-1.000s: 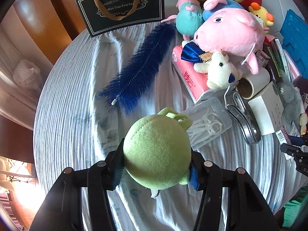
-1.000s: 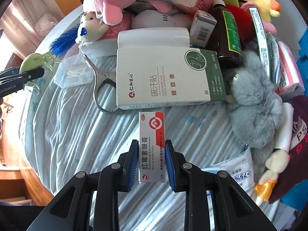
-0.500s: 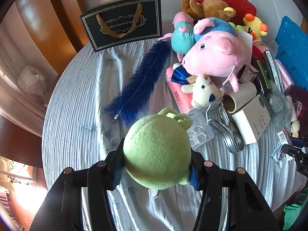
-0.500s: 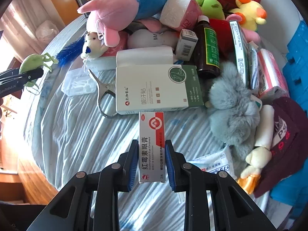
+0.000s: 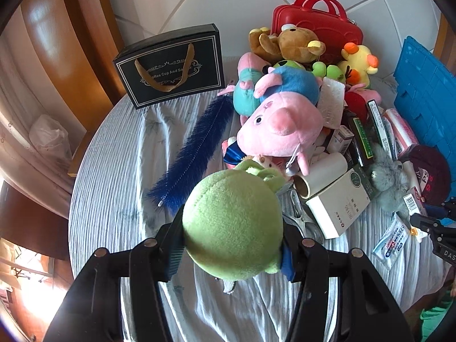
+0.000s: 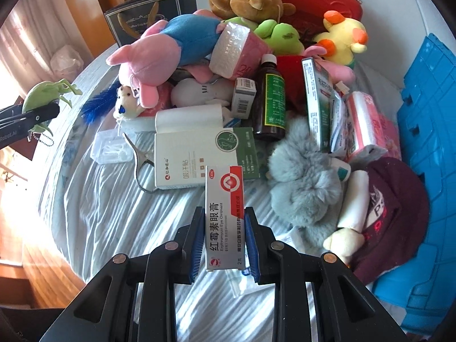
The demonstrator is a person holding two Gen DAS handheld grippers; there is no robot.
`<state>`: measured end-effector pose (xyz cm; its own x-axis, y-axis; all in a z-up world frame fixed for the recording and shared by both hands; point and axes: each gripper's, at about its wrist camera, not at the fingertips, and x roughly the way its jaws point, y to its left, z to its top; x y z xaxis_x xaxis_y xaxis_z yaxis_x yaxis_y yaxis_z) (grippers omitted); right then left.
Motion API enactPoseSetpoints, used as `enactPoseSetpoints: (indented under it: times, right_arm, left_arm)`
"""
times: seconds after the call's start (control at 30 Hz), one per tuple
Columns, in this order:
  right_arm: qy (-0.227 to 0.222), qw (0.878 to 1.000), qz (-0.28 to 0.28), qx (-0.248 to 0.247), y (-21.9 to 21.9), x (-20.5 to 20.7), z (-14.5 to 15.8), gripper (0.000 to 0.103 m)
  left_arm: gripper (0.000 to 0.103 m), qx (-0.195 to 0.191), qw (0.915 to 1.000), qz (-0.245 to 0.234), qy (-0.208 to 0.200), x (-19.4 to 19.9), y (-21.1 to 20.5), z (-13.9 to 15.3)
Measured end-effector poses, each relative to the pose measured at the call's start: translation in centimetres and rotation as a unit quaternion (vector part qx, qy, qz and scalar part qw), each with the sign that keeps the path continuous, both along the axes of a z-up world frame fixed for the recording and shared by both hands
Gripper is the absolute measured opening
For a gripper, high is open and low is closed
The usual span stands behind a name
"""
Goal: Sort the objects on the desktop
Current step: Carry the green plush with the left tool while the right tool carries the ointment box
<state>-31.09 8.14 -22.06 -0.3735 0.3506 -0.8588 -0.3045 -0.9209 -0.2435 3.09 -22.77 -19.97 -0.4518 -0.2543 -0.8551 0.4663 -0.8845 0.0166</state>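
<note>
left gripper clenched across soft, light green plush frog | right gripper pinching stiff, probably light eye ointment box by long sides, near end

Feather lies left of the toy heap, gift bag behind

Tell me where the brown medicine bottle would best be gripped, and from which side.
Take the brown medicine bottle by its narrow neck under the white cap, coming from above. It stands upright, and boxes and the grey plush crowd its labelled body, leaving the fingers little room lower down.
</note>
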Motion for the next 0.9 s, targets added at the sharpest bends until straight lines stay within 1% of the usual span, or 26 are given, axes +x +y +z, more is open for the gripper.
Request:
enactPoseSetpoints:
  times: [0.27,0.33,0.43,0.6,0.7,0.73,0.9]
  right_arm:
    - [0.022,0.999,0.041,0.018,0.3,0.9,3.3,0.026]
    - [0.030,0.997,0.062,0.025,0.4,1.2,4.2,0.026]
    - [0.042,0.996,0.076,0.030,0.4,1.6,5.6,0.026]
    - [0.059,0.994,0.084,0.035,0.5,2.3,7.9,0.026]
    - [0.072,0.992,0.100,0.038,0.5,2.7,9.2,0.026]
    - [0.078,0.989,0.119,0.041,0.5,2.9,9.6,0.026]
    - [0.095,0.985,0.136,0.044,0.5,3.7,11.6,0.026]
  left_arm:
    - [0.053,-0.006,0.9998,-0.004,0.018,-1.1,2.1,2.7]
    - [0.053,-0.008,0.9997,-0.004,0.023,-1.3,2.6,3.4]
    - [0.053,-0.010,0.9995,-0.006,0.029,-1.9,3.4,4.4]
    - [0.053,-0.016,0.9990,-0.011,0.041,-2.8,4.8,6.3]
    - [0.053,-0.018,0.9985,-0.015,0.050,-3.2,5.6,7.3]
    - [0.053,-0.019,0.9983,-0.017,0.053,-3.3,5.9,7.7]
    - [0.053,-0.026,0.9973,-0.023,0.065,-3.8,7.3,9.4]
